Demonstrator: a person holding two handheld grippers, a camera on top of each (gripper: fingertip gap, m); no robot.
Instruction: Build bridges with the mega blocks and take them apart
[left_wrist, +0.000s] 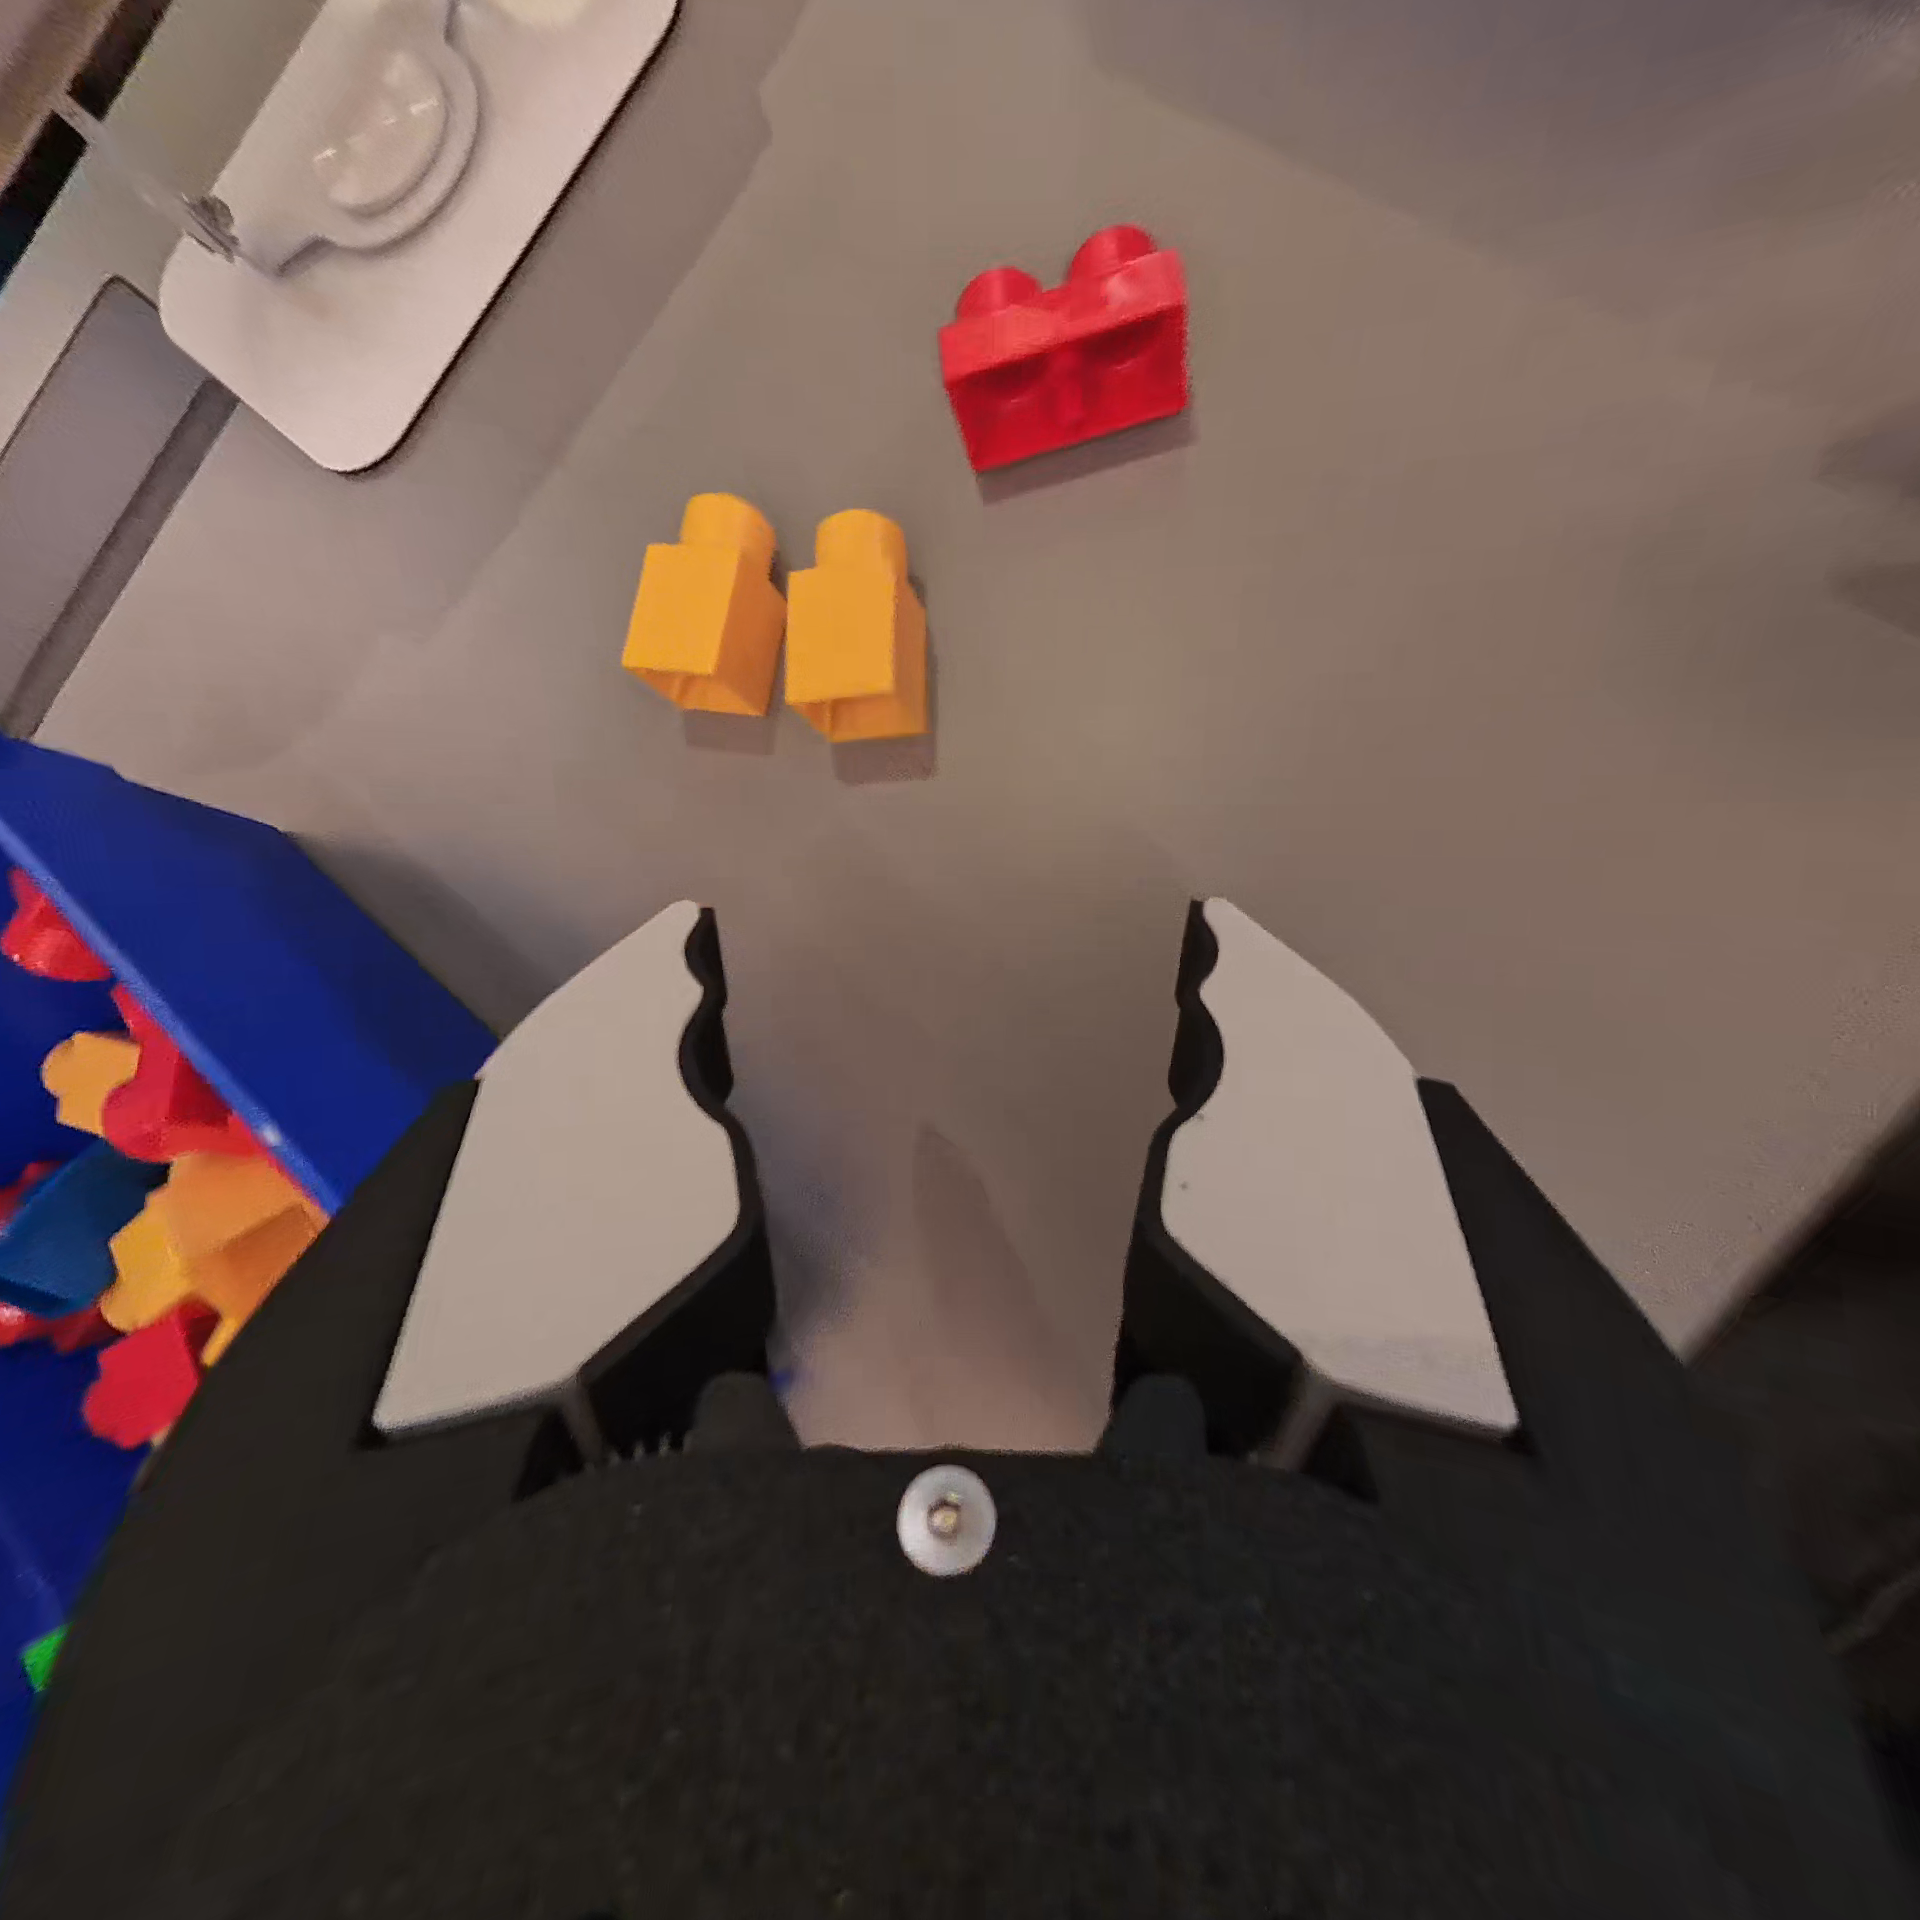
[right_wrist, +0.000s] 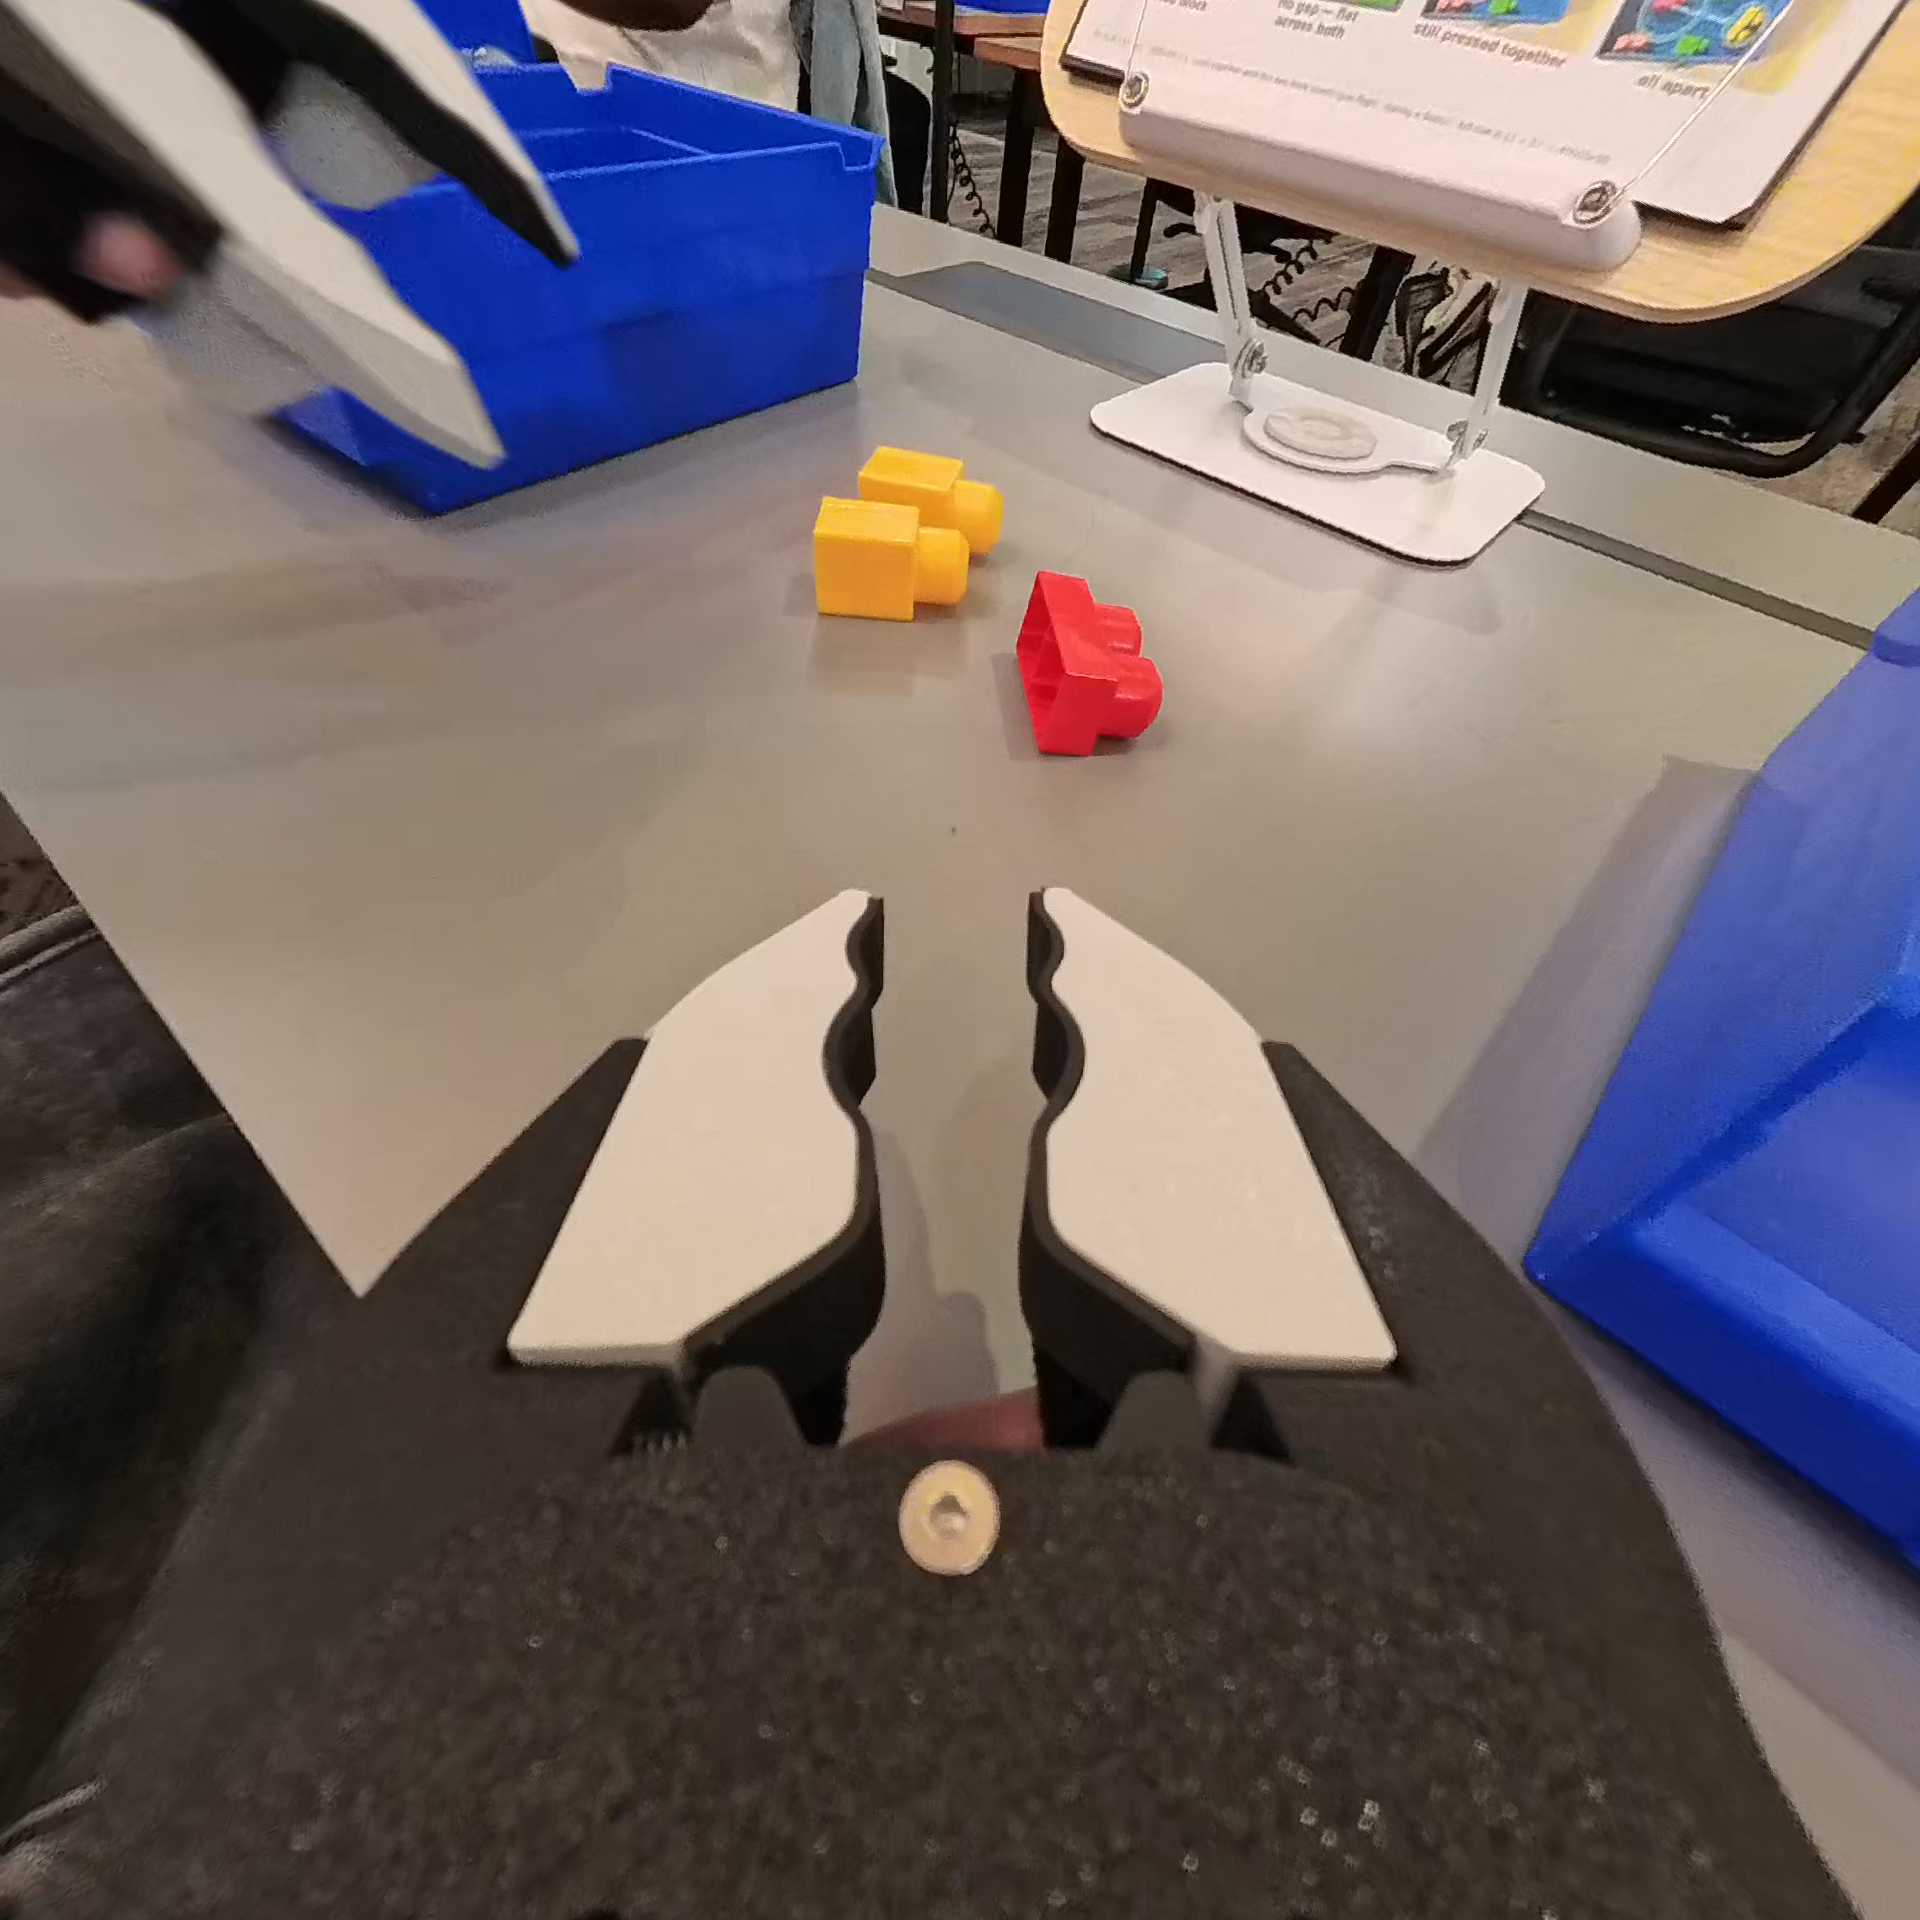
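Note:
Two single-stud yellow blocks (left_wrist: 774, 621) lie on their sides, side by side on the grey table (left_wrist: 1351, 831). A two-stud red block (left_wrist: 1070, 353) lies on its side just beyond them. My left gripper (left_wrist: 951, 920) is open and empty, held above the table short of the yellow blocks. In the right wrist view the yellow blocks (right_wrist: 899, 535) and the red block (right_wrist: 1086, 670) lie ahead. My right gripper (right_wrist: 956, 904) is open a narrow gap and empty, well short of the red block. The left gripper (right_wrist: 499, 353) also shows at the upper left, open.
A blue bin (left_wrist: 208, 935) holding several coloured blocks is at my left (right_wrist: 665, 281). A second blue bin (right_wrist: 1766, 1143) stands at the right. A white stand (right_wrist: 1320, 457) carrying an instruction sheet sits at the table's far side (left_wrist: 343, 260). A dark sleeve (right_wrist: 104, 1247) is at lower left.

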